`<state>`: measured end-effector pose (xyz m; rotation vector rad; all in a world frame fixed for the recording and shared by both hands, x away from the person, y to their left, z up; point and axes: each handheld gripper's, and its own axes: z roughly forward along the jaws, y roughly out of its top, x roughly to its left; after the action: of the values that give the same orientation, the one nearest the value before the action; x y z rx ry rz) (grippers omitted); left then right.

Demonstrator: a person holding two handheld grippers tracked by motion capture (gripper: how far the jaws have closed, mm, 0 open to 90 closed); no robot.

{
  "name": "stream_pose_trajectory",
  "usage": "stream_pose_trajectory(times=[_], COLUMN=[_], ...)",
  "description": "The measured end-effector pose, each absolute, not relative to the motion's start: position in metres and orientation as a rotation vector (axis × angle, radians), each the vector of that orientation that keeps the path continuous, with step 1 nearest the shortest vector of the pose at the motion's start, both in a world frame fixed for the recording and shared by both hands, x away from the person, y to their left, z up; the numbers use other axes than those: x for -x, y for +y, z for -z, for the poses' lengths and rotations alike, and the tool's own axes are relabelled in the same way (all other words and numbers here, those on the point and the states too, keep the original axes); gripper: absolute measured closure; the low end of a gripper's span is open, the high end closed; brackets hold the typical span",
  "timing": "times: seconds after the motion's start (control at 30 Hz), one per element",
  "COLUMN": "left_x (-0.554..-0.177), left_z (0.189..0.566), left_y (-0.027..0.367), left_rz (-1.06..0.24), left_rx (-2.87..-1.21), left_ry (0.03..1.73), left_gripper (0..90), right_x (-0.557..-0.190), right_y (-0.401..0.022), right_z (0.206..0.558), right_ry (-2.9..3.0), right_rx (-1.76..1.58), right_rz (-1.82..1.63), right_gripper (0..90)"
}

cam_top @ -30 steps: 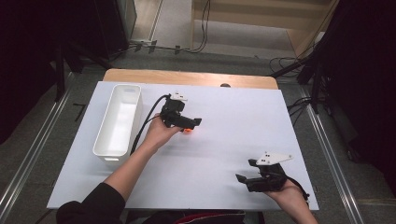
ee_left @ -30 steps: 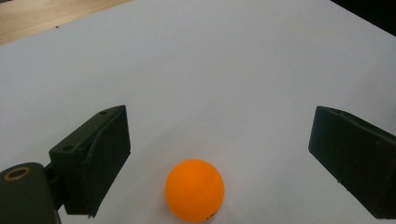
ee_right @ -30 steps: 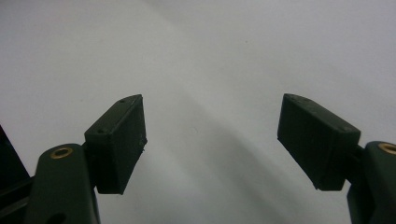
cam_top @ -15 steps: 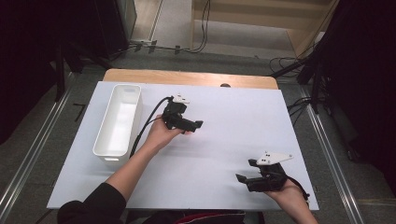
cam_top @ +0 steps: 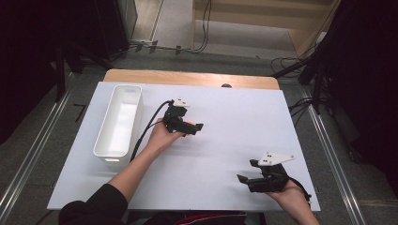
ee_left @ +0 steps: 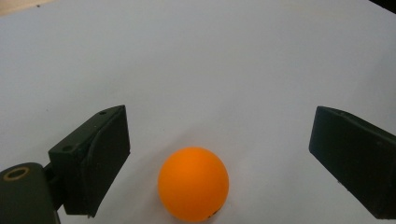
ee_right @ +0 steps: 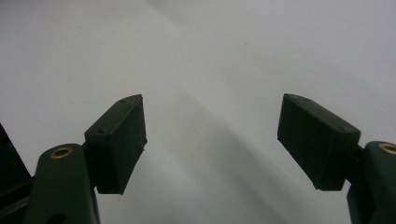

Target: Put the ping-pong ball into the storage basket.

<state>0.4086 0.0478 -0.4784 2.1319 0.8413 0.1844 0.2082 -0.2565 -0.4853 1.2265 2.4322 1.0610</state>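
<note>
I see a white tabletop (cam_top: 225,154) (wood strip along its far edge) carrying a white bin (cam_top: 118,121) near the left edge and an orange ball (ee_left: 193,184) mid-tabletop.

I see the white table (cam_top: 211,154) evenly bright, surroundings dark at both edges; my right gripper view is dim, softly shadowed.

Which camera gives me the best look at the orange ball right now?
The left gripper view: the orange ball sits large and sharp on the table between the open jaws, touching neither. In the high view it is a small orange speck at the left gripper.
</note>
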Motion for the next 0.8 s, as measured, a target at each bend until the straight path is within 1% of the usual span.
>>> stream_pose_trajectory(times=[0.1, 0.5, 0.67, 0.8], left_x=[-0.408, -0.408, -0.408, -0.408], left_z=[0.481, 0.495, 0.5, 0.505], left_y=[0.047, 0.05, 0.05, 0.052], left_rz=[-0.192, -0.197, -0.241, -0.249], left_rx=[-2.16, -2.169, -2.197, -2.204], left_ry=[0.831, 0.86, 0.859, 0.874], left_gripper=[5.1, 5.1, 5.1, 5.1], right_x=[-0.208, -0.208, -0.208, -0.207], right_y=[-0.257, -0.257, -0.257, -0.257], right_z=[0.485, 0.485, 0.484, 0.484], right_ry=[2.435, 2.436, 2.435, 2.434], right_rx=[-1.218, -1.203, -1.205, -1.219], right_rz=[-1.063, -1.062, -1.061, -1.056], right_gripper=[22.1, 22.1, 22.1, 22.1])
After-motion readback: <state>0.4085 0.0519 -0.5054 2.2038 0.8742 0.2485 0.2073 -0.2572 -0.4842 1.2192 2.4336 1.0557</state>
